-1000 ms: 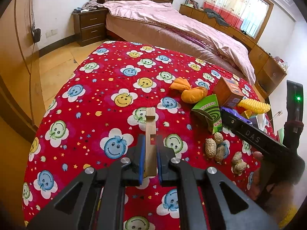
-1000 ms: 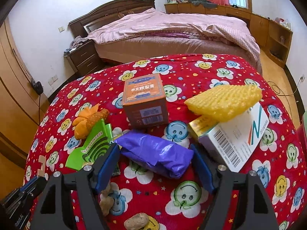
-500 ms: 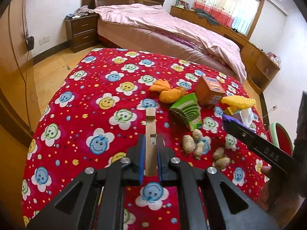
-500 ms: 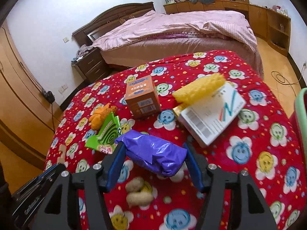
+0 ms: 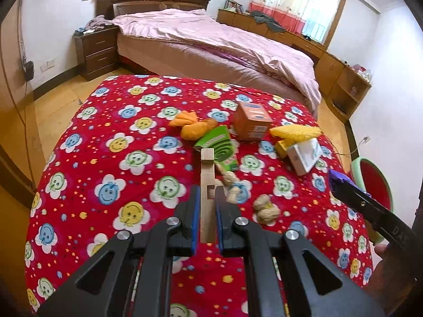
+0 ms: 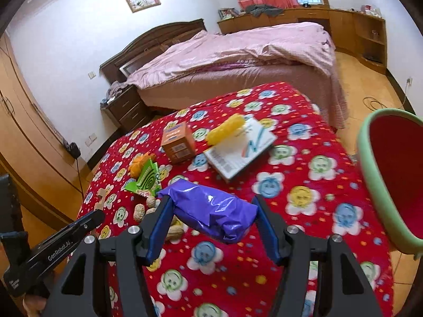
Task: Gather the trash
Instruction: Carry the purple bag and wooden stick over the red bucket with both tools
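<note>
1. The left gripper (image 5: 207, 212) is clamped on a pale notched wooden strip (image 5: 206, 185), which stands out straight ahead between the blue pads, above the red smiley-flower cloth (image 5: 105, 158).
2. The right gripper (image 6: 211, 224) has its pads pressed on both ends of a crumpled purple plastic bag (image 6: 214, 214), held clear of the cloth. In the right wrist view a red bucket with a pale green rim (image 6: 370, 174) sits at three o'clock, beside the covered table; it looks like the place for the trash.
3. Risk one: the bag is slick and soft, gripped only at its ends. A quick swing toward the bucket could let it squeeze out and fall on the cloth or the floor.
4. Risk two: the wooden strip is held near its lower end, so most of it sticks out. It could pivot in the pads, or catch the green rim on the way in.
5. Risk three: both grippers heading for the same bucket may collide, since the left one already shows at eight o'clock in the right wrist view.
6. Still on the cloth: peanuts (image 5: 265, 208), a green spiral-print packet (image 5: 219, 145), an orange cardboard box (image 5: 252, 120), a yellow foam net (image 5: 296, 133) and a white carton (image 6: 240, 150).
</note>
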`<action>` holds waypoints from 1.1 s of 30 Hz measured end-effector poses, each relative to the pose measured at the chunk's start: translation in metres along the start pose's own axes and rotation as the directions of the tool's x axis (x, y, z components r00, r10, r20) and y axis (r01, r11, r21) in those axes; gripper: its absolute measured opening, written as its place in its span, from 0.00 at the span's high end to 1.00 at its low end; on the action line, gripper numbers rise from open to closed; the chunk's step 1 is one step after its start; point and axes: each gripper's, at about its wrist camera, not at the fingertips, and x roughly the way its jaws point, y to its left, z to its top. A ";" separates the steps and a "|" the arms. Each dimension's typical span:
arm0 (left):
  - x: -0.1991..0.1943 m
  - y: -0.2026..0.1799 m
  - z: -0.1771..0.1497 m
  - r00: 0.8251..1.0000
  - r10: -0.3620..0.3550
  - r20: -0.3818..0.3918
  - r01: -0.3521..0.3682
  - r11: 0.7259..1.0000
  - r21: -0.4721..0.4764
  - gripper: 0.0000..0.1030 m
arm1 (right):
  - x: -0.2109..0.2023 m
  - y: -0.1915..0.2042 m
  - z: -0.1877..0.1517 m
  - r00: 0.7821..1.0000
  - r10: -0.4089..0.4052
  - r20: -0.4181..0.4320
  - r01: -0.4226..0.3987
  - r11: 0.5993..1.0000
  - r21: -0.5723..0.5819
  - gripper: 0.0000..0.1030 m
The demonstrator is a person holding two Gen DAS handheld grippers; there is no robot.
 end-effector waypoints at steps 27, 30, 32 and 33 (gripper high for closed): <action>-0.003 -0.112 -0.003 0.985 -0.164 -0.049 0.170 0.968 0.182 0.91 | -0.090 -0.105 -0.015 0.984 -0.127 0.124 0.104 0.979 0.178 0.38; -0.001 -0.127 -0.005 0.983 -0.176 -0.058 0.185 0.961 0.207 0.91 | -0.097 -0.116 -0.016 0.981 -0.144 0.133 0.116 0.973 0.198 0.38; 0.002 -0.136 -0.006 0.981 -0.184 -0.064 0.194 0.956 0.221 0.91 | -0.102 -0.125 -0.017 0.978 -0.155 0.139 0.123 0.970 0.212 0.38; 0.002 -0.140 -0.006 0.980 -0.187 -0.067 0.197 0.953 0.229 0.91 | -0.103 -0.128 -0.018 0.977 -0.160 0.141 0.127 0.968 0.218 0.38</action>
